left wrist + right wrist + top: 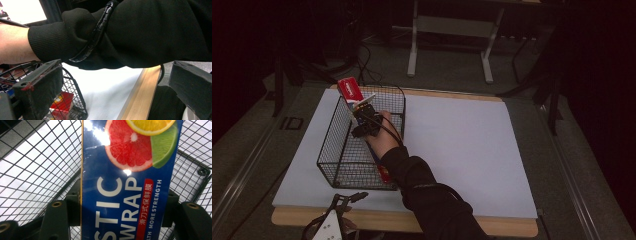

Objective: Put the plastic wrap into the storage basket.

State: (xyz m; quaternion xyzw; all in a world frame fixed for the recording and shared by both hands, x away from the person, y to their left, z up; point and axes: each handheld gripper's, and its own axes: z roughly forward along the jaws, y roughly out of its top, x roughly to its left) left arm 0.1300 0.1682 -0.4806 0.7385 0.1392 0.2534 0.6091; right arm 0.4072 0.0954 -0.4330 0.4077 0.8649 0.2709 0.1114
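Box of plastic wrap [127, 182] clamped in right gripper [122, 212], over wire basket [343, 165]; lower level, avoid mesh. Left gripper [117, 85] wide, idle.

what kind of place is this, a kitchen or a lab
Probably a lab or recording room, not a kitchen: a dark room, a white-topped table carrying just a wire basket, and metal stand legs on carpet behind it.

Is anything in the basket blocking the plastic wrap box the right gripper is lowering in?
Nothing visible does. The right gripper is shut on the plastic wrap box, held above the wire basket. Below it shows open mesh; a red package lies at the basket's near end, away from the box.
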